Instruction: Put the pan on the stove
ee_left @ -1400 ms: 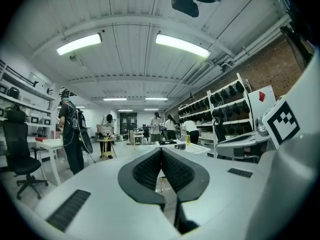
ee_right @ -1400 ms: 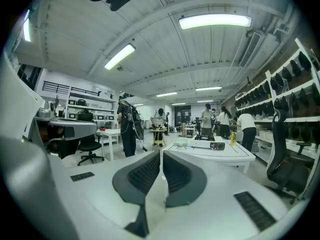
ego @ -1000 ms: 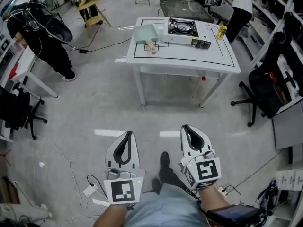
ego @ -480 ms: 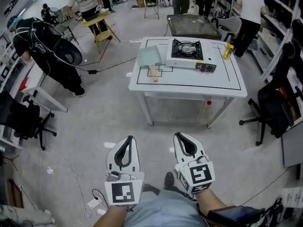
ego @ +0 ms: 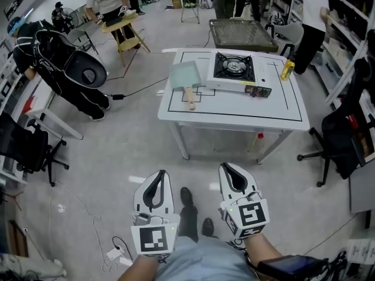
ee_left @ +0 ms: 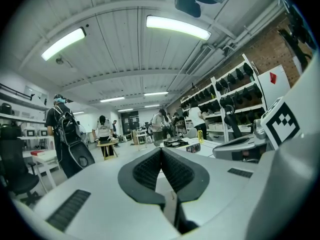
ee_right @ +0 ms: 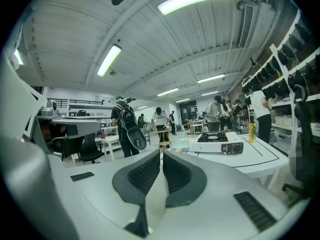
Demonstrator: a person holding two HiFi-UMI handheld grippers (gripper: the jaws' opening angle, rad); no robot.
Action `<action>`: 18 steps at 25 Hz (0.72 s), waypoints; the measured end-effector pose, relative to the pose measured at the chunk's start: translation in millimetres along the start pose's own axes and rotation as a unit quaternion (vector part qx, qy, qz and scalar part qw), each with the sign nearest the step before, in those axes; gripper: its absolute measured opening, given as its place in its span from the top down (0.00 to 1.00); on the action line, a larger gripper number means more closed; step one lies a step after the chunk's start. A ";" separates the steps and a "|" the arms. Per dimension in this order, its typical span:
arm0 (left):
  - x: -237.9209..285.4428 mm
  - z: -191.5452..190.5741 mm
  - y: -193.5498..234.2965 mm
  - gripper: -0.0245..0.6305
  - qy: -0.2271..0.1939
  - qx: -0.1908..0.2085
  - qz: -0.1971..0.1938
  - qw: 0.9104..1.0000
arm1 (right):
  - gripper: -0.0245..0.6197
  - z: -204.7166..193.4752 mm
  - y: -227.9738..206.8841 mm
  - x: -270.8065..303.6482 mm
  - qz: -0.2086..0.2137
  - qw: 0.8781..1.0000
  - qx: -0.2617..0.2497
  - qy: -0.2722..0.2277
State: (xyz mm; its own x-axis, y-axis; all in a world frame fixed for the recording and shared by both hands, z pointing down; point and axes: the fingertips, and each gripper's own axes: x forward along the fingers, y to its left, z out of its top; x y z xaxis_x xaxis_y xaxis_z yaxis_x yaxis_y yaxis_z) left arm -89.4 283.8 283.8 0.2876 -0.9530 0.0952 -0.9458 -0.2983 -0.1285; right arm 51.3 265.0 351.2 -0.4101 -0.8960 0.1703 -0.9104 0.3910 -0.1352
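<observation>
A square pale-green pan [ego: 184,74] with a wooden handle [ego: 189,98] lies on the left part of the white table [ego: 234,111]. Just right of it stands a white portable gas stove [ego: 235,71] with a black burner, seen also in the right gripper view as the stove [ee_right: 216,142]. Both grippers hover low over the floor, well short of the table. My left gripper [ego: 156,178] is shut with nothing in it, jaws together [ee_left: 161,150]. My right gripper [ego: 229,167] is shut and empty too [ee_right: 161,153].
A yellow bottle [ego: 287,69] stands at the table's right edge. A person in black with a backpack [ego: 64,63] stands at left, others work at the back. Office chairs sit at left [ego: 26,148] and right [ego: 340,139]. Cables and a power strip [ego: 114,252] lie on the floor.
The view has advanced toward the table, which now sits lower and larger in the head view. Both grippers stayed shut, side by side in front of the body.
</observation>
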 end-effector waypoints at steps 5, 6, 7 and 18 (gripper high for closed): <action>28.8 -11.5 14.1 0.93 0.009 -0.008 0.001 1.000 | 0.88 -8.3 -9.5 28.1 -0.003 1.000 0.002 0.015; 36.4 -14.0 17.2 0.93 0.010 -0.010 0.001 1.000 | 0.88 -10.0 -11.7 34.8 -0.003 1.000 0.001 0.018; 44.4 -16.0 20.3 0.93 0.011 -0.011 0.001 1.000 | 0.88 -11.1 -14.2 41.8 -0.004 1.000 0.001 0.021; 153.5 -34.3 83.5 0.93 0.022 -0.027 -0.004 0.999 | 0.88 -13.8 -37.2 155.0 -0.010 0.999 0.010 0.046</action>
State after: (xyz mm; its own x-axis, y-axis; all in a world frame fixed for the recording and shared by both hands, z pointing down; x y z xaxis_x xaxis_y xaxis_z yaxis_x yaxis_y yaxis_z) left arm -129.5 114.5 321.5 0.2888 -0.9472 0.1391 -0.9508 -0.3007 -0.0742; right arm 20.9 114.5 396.1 -0.3956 -0.8801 0.2625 -0.9177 0.3678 -0.1501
